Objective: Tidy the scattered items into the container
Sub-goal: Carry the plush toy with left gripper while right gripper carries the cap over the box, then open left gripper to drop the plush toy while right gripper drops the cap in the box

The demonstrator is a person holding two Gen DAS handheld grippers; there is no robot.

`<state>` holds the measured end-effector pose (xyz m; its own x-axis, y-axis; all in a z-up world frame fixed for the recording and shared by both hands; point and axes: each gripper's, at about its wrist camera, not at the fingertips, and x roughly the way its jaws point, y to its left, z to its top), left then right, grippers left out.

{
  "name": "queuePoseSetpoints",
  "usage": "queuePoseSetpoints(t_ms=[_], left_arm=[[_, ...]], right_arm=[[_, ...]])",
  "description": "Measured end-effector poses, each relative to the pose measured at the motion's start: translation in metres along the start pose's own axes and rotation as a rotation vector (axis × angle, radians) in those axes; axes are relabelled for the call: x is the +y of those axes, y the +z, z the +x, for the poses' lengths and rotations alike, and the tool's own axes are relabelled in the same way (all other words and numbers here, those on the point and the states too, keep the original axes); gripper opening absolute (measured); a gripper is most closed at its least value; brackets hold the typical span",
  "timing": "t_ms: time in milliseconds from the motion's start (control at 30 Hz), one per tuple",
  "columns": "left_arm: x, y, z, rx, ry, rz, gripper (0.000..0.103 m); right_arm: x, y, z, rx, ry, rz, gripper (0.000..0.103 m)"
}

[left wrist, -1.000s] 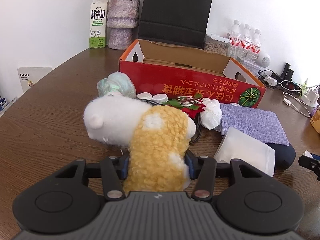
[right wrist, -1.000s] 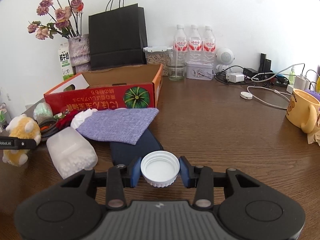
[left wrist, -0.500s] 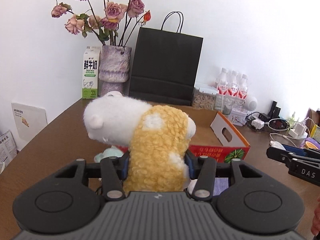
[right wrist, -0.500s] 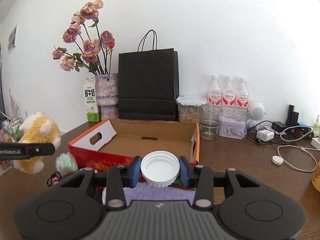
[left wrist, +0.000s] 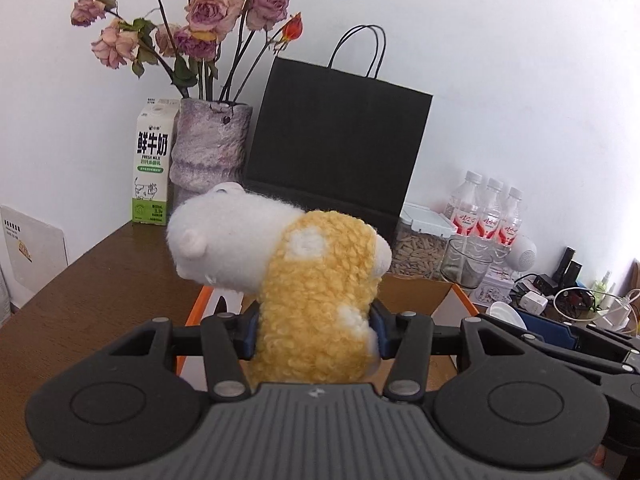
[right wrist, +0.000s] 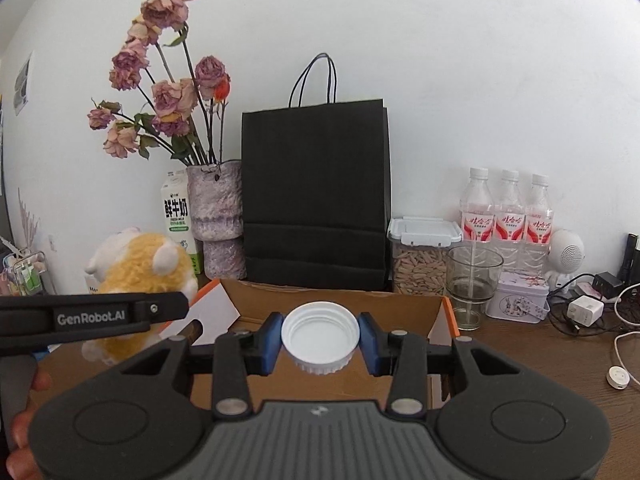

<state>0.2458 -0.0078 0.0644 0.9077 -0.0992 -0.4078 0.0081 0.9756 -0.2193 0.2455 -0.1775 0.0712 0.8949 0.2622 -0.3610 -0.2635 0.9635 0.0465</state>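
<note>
The left gripper (left wrist: pixel 314 330) is closed on the soft plush toy (left wrist: pixel 280 272), and the right gripper (right wrist: pixel 319 338) is closed on the white lid (right wrist: pixel 319 334). Both are held in the air above the open cardboard box (right wrist: pixel 340 308), so the step seems to be delivery. Next, each gripper should go lower into the box, then open. Behind the box stands the black bag (right wrist: pixel 316 192).

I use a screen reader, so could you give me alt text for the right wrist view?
The right claw grips a white jar lid over an open cardboard box on a wooden table. At left, the left claw holds a yellow-and-white plush toy; a black paper bag stands behind.
</note>
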Motion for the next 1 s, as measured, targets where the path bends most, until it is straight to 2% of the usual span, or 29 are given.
queuePoseSetpoints(t_ms=[133,367,467,700,767,800,867,900,933,1000], left_arm=[[0.006,-0.001,0.036,0.048,0.014,-0.021,0.051],[0.014,-0.020,0.076,0.173,0.080,0.013,0.051],[0.011,-0.027,0.082,0.190,0.102,0.048,0.052],[0.003,-0.032,0.081,0.205,0.082,0.081,0.054],[0.000,-0.032,0.079,0.193,0.093,0.098,0.057],[-0.001,-0.031,0.078,0.184,0.109,0.108,0.060],[-0.002,-0.029,0.074,0.164,0.138,0.113,0.072],[-0.001,-0.027,0.072,0.151,0.163,0.108,0.085],[0.000,-0.025,0.070,0.135,0.187,0.102,0.096],[0.002,-0.021,0.064,0.097,0.215,0.087,0.103]], right_arm=[[-0.003,-0.004,0.035,0.060,-0.009,0.000,0.039],[-0.008,-0.027,0.077,0.179,-0.022,0.009,0.039],[-0.009,-0.031,0.082,0.196,-0.026,0.007,0.039],[-0.007,-0.033,0.086,0.232,-0.033,-0.011,0.040],[-0.006,-0.032,0.085,0.238,-0.044,-0.019,0.063],[-0.006,-0.031,0.084,0.234,-0.071,-0.028,0.066],[-0.009,-0.029,0.082,0.227,-0.101,-0.023,0.080],[-0.013,-0.027,0.080,0.221,-0.110,-0.008,0.084],[-0.016,-0.025,0.078,0.217,-0.113,0.008,0.092],[-0.024,-0.021,0.076,0.209,-0.107,0.035,0.103]])
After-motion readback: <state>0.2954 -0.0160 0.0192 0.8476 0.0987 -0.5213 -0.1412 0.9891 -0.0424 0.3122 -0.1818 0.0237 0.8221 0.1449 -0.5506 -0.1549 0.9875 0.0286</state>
